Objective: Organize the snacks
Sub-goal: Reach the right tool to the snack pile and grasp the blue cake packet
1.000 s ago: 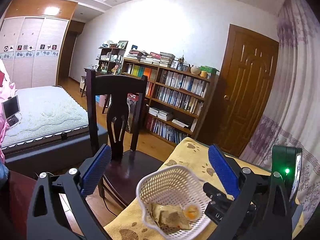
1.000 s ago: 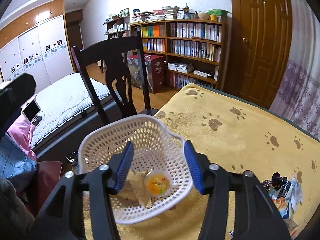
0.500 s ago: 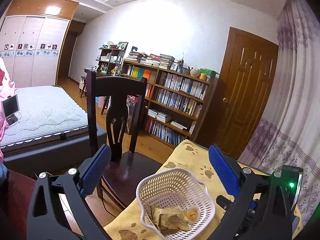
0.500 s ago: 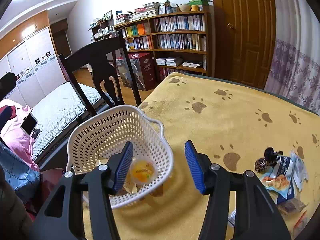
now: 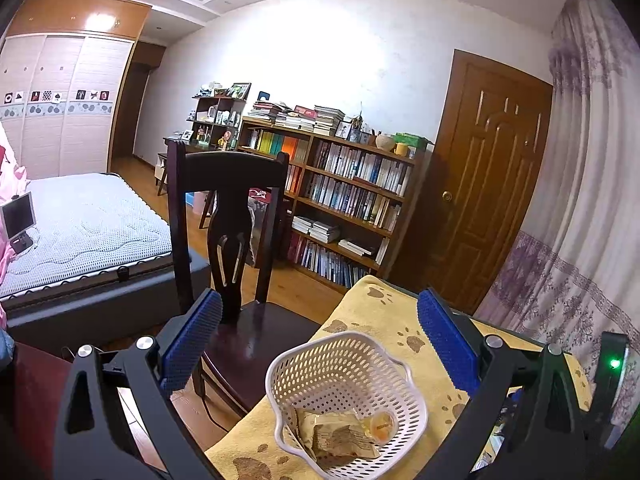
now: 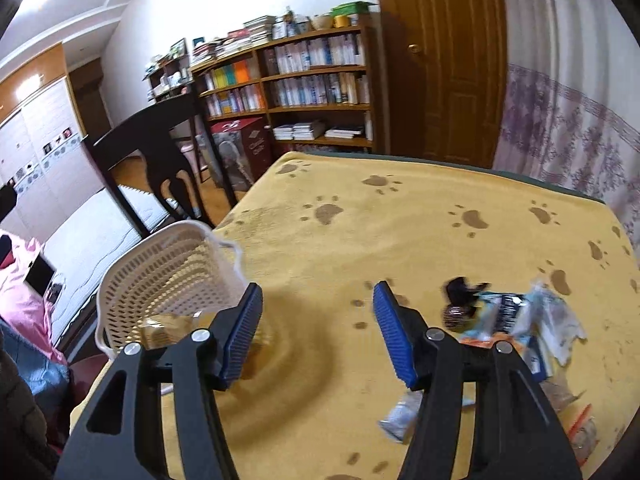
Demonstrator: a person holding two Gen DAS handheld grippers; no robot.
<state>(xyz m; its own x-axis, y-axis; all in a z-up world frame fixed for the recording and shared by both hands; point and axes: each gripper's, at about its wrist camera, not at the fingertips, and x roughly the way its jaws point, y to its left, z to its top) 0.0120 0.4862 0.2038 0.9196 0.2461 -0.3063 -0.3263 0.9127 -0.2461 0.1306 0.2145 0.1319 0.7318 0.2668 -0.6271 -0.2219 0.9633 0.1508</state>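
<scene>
A white perforated plastic basket (image 5: 346, 396) sits at the left edge of the table, near the corner beside the dark wooden chair (image 5: 228, 240). Inside it lie a crumpled tan snack wrapper (image 5: 336, 434) and a small round orange jelly cup (image 5: 382, 424), touching each other on the basket floor. The table is covered by a yellow cloth with brown paw prints (image 6: 400, 240). Toward its right edge, well apart from the basket, a loose heap of snack packets (image 6: 520, 328) lies with a dark wrapped candy (image 6: 460, 300) at its near-left side; this heap is blurred.

The left gripper (image 5: 320, 340) hangs above the basket with its blue-padded jaws spread wide, holding nothing. The right gripper (image 6: 318, 328) is over bare cloth between the basket and the heap, its jaws also spread and empty.

Behind the table stand a wooden bookshelf (image 5: 340, 200), a brown door (image 5: 488, 176) and a bed (image 5: 80, 224).
</scene>
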